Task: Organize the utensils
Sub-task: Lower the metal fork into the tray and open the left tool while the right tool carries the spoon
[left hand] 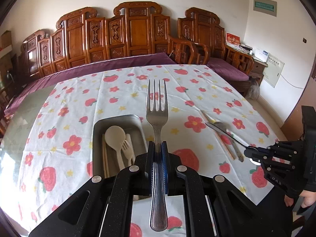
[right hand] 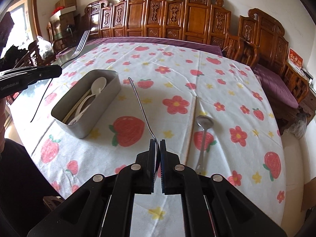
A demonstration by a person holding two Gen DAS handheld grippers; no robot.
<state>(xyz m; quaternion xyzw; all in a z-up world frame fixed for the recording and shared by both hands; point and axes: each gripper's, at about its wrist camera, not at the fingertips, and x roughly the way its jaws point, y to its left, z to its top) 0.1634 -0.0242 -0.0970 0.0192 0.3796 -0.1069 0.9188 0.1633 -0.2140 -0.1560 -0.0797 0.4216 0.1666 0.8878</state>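
My left gripper is shut on the handle of a metal fork, tines pointing away, held above the table just right of a grey tray. The tray holds a white plastic spoon, a plastic fork and chopsticks. My right gripper is shut on a slim metal utensil, seen edge-on, its handle slanting up and to the left. To its right, a metal spoon and a single chopstick lie on the cloth. The left gripper with its fork shows at the left edge.
A white cloth printed with strawberries and flowers covers the table. A carved wooden bench with a purple cushion runs along the far side. The table's right edge drops to the floor. A hand holds the right gripper.
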